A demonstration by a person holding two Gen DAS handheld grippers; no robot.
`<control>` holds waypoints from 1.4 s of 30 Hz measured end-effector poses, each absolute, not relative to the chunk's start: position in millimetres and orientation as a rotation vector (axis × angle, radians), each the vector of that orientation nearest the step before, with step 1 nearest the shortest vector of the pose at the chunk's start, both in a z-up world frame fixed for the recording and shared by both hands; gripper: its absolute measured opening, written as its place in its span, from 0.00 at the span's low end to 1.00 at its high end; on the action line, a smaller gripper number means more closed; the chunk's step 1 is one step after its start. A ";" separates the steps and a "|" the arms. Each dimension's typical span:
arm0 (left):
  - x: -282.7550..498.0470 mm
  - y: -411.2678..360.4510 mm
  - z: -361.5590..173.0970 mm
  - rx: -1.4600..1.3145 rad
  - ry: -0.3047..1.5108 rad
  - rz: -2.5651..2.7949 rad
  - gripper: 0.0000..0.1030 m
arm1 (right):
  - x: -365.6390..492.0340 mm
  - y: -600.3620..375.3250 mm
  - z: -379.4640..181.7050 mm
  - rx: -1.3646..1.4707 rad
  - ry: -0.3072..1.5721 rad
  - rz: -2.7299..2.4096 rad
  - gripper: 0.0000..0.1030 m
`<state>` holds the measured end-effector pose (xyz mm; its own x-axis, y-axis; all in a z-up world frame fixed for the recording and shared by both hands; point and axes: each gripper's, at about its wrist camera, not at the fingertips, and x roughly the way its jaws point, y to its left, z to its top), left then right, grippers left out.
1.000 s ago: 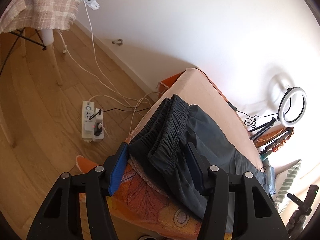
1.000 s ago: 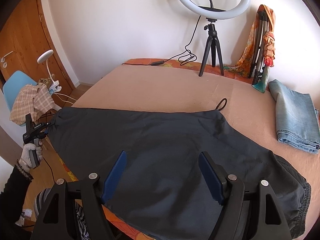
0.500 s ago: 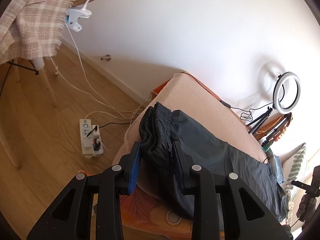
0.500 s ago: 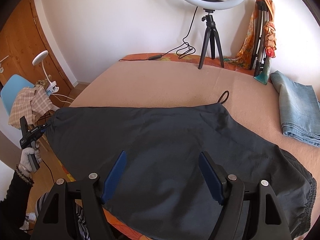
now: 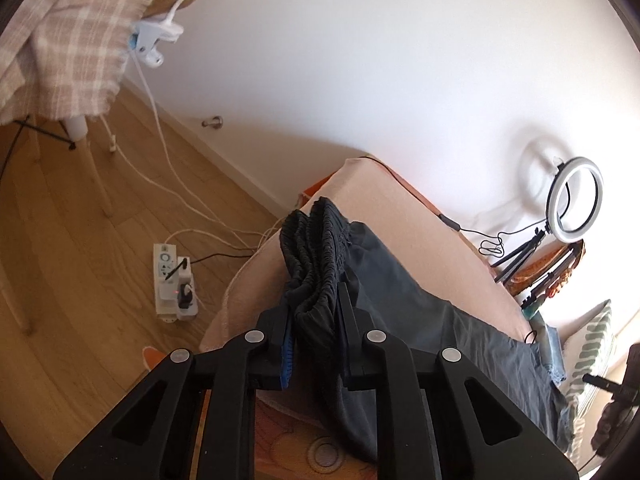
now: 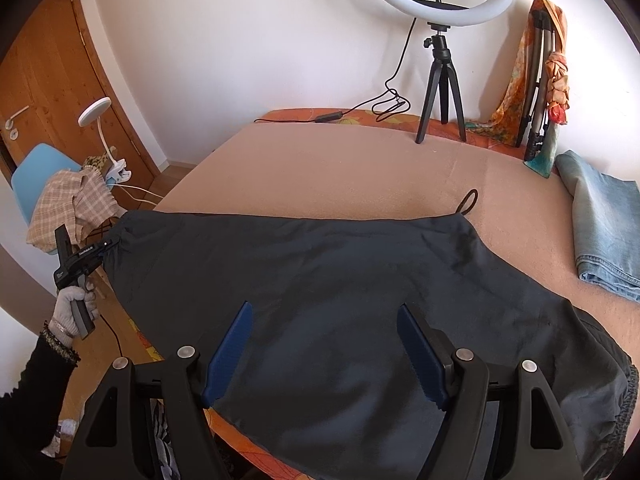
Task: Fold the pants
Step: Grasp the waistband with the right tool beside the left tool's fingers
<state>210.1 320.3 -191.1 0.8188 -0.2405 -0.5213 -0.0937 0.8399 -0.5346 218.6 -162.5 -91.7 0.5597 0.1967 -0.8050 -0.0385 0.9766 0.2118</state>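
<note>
a: where are the pants?

b: dark grey pants [image 6: 320, 280] lie spread flat across a bed covered by a peach blanket [image 6: 340, 168], filling the near half of it. in the right wrist view the gathered elastic hem sits at the near right edge, and one end reaches the left edge of the bed.

a: what is the left gripper doing?

b: the left gripper [image 5: 314, 316] has its jaws closing on the bunched elastic band of the pants [image 5: 312, 248]. the ruched fabric is squeezed between the two fingers and hangs over the corner of the bed. in the right wrist view the same gripper [image 6: 106, 246] is at the far left, pinching the end of the pants, held by a gloved hand [image 6: 74, 308] with a dark sleeve.

a: and the right gripper?

b: the right gripper [image 6: 324, 354] stands wide apart above the middle of the pants. its blue pads [image 6: 230, 354] hold nothing and press on nothing.

a: what else is around?

b: a ring light on a black tripod [image 6: 440, 80] stands at the far side of the bed by a white wall. folded light blue jeans [image 6: 604, 220] lie at the right edge, apart from the pants. to the left, a checked cloth [image 6: 72, 208] is draped over a light blue chair [image 6: 36, 172], with a white clip lamp [image 6: 96, 108] beside it. in the left wrist view a white power strip [image 5: 174, 280] lies on the wooden floor [image 5: 80, 240].
</note>
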 end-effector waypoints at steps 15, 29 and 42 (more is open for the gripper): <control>216.7 147.1 -154.2 -0.056 0.594 -0.329 0.15 | 299.5 -73.0 -110.7 0.335 1.015 0.484 0.75; 172.0 1.2 -180.8 0.596 0.558 -0.585 0.15 | 341.9 -41.7 -222.0 0.773 1.246 0.582 0.77; 156.0 -37.8 -183.4 0.732 0.516 -0.570 0.15 | 369.3 -7.4 -198.7 0.451 1.369 0.495 0.80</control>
